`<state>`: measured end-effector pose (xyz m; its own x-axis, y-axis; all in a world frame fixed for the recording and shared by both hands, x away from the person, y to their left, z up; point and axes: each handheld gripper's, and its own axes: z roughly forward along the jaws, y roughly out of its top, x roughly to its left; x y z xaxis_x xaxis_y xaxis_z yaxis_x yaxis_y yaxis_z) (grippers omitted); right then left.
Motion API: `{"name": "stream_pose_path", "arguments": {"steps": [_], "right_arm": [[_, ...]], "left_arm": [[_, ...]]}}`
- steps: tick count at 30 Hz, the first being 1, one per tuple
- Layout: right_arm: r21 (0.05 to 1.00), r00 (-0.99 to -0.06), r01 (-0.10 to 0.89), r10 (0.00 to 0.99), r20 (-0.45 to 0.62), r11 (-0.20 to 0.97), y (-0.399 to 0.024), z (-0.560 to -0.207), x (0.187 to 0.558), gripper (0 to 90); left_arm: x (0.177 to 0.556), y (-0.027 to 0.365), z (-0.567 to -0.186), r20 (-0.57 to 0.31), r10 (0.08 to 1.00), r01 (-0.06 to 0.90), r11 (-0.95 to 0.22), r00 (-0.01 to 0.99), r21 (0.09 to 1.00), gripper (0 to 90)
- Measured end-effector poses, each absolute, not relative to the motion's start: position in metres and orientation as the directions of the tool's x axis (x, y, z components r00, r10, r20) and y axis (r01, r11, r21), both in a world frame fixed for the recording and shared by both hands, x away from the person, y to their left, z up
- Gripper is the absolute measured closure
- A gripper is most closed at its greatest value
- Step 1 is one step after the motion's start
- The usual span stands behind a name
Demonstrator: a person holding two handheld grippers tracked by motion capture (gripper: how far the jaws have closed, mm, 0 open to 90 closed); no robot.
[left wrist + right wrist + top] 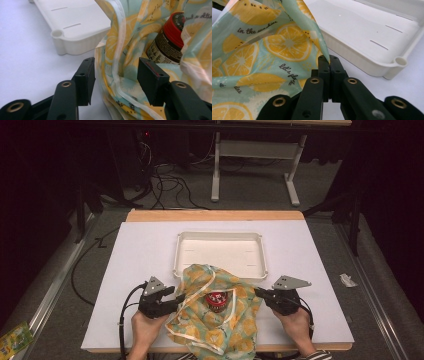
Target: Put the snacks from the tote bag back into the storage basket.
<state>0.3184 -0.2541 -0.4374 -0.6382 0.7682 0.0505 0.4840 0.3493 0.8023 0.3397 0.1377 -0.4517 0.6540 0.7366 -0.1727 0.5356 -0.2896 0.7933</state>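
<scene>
The bench (140, 250) has a white top with a wooden strip along its far edge; a white tray (220, 251) lies near its middle. A lemon-print cloth bag (216, 317) rests at the near edge, its far side overlapping the tray's near rim.

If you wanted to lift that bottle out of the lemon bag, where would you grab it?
Probably by the red cap, coming from straight above. The bottle stands nearly upright inside the lemon bag, its cap showing through the open mouth, while cloth wraps its sides.
</scene>
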Motion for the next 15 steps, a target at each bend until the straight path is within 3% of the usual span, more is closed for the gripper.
{"name": "stream_pose_path", "arguments": {"steps": [4,12,15], "right_arm": [[0.799,-0.634,0.486,0.772,0.044,0.354,-0.2554,-0.4389,0.3201,90.0],[0.788,-0.613,0.507,0.789,0.045,0.348,-0.2611,-0.4441,0.3231,90.0],[0.786,-0.612,0.508,0.790,0.040,0.354,-0.2638,-0.4454,0.3235,90.0]], "left_arm": [[0.3439,0.1357,-0.4553,-0.187,0.726,0.549,-0.300,0.662,0.780,59.5],[0.3448,0.1329,-0.4574,-0.196,0.693,0.539,-0.320,0.694,0.779,85.6],[0.3432,0.1332,-0.4557,-0.197,0.686,0.530,-0.313,0.700,0.788,89.5]]}}
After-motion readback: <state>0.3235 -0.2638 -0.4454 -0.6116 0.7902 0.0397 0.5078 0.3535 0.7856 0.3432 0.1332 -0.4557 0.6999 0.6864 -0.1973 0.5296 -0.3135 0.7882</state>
